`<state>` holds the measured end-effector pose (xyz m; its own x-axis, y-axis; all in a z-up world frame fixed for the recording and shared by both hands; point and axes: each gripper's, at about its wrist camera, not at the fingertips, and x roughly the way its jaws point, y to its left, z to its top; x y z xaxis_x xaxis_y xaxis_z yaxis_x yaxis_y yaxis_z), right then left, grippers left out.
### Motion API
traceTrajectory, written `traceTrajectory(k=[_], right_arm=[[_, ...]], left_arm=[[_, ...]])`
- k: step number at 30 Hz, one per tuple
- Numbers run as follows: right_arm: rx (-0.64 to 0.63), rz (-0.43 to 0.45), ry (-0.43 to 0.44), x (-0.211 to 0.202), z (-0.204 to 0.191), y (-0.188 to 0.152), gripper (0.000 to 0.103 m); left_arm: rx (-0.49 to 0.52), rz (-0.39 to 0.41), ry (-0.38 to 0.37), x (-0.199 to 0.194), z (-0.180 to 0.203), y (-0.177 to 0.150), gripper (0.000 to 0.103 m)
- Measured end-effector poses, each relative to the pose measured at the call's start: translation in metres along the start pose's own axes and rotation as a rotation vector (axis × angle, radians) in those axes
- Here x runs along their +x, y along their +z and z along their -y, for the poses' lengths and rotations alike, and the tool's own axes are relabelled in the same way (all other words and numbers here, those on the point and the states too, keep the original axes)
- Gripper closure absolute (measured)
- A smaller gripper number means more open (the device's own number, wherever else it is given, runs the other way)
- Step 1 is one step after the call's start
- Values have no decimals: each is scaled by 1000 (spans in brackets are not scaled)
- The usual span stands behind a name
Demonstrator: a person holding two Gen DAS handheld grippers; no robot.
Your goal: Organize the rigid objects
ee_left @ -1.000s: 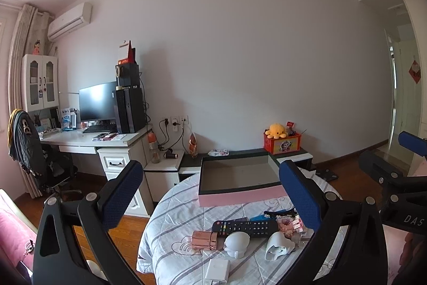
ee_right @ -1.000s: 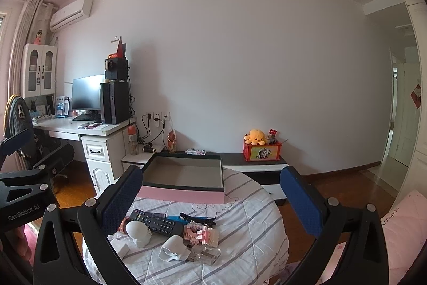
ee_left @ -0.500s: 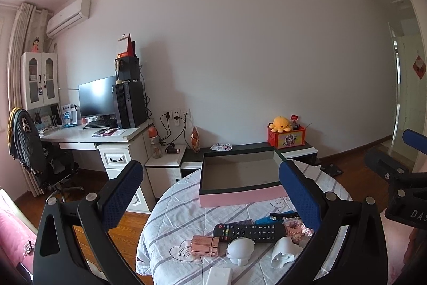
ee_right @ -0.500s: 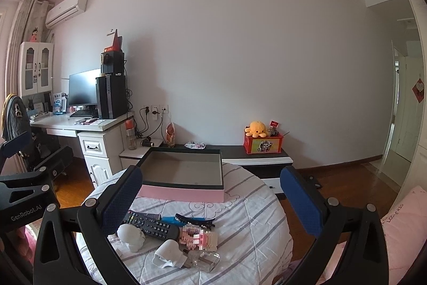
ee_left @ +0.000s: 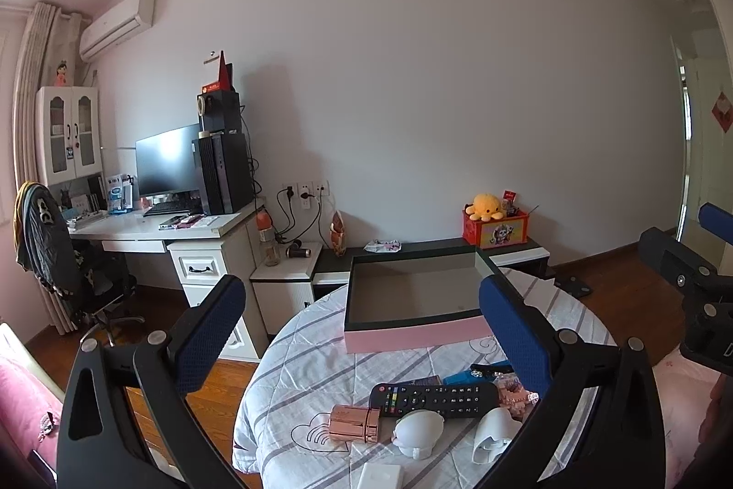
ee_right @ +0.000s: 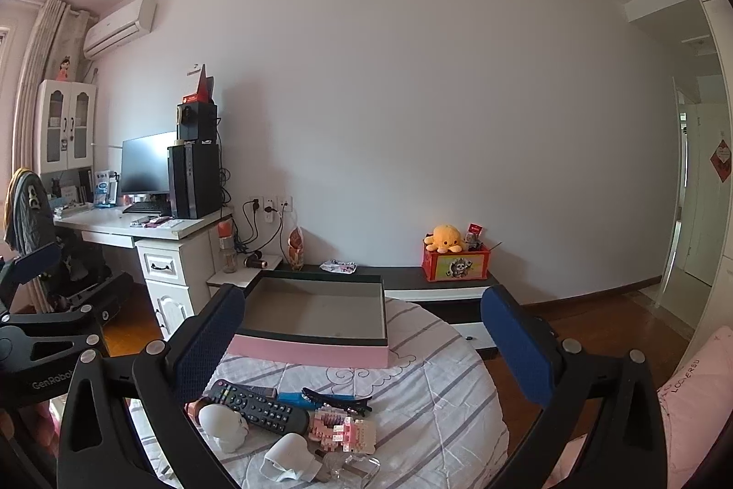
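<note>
While both claws, left (ee_left: 362, 328) and right (ee_right: 362, 333), dipped closer to the tabletop (ee_right: 440, 392), spread and empty, remote (ee_left: 433, 399) and blocks (ee_right: 341, 429) lay before the empty box (ee_left: 412, 340); nothing sorted yet.

On the round table (ee_left: 284, 356) at the lower middle of the frame I count one pink-sided box (ee_left: 414, 301), one black remote (ee_left: 433, 399), one rose-gold case (ee_left: 355, 422), two white rounded figures (ee_left: 419, 431), one pink brick model (ee_right: 341, 429), one black hair clip (ee_right: 336, 395). Two grippers (ee_left: 362, 333) are open, one per hand.
</note>
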<state>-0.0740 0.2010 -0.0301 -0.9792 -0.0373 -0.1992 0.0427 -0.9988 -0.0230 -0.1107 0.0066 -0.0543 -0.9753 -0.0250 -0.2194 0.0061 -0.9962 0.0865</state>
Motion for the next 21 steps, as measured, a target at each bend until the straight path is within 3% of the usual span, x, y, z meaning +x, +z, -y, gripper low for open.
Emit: traceTrajectory(k=[15,21], right_arm=[[0,-151,4,50,3,-43,0],[-13,-298,8,80,6,-90,0]], left_arm=[[7,-119,39,42,-17,-35,0],[17,-270,48,67,-29,-80,0]])
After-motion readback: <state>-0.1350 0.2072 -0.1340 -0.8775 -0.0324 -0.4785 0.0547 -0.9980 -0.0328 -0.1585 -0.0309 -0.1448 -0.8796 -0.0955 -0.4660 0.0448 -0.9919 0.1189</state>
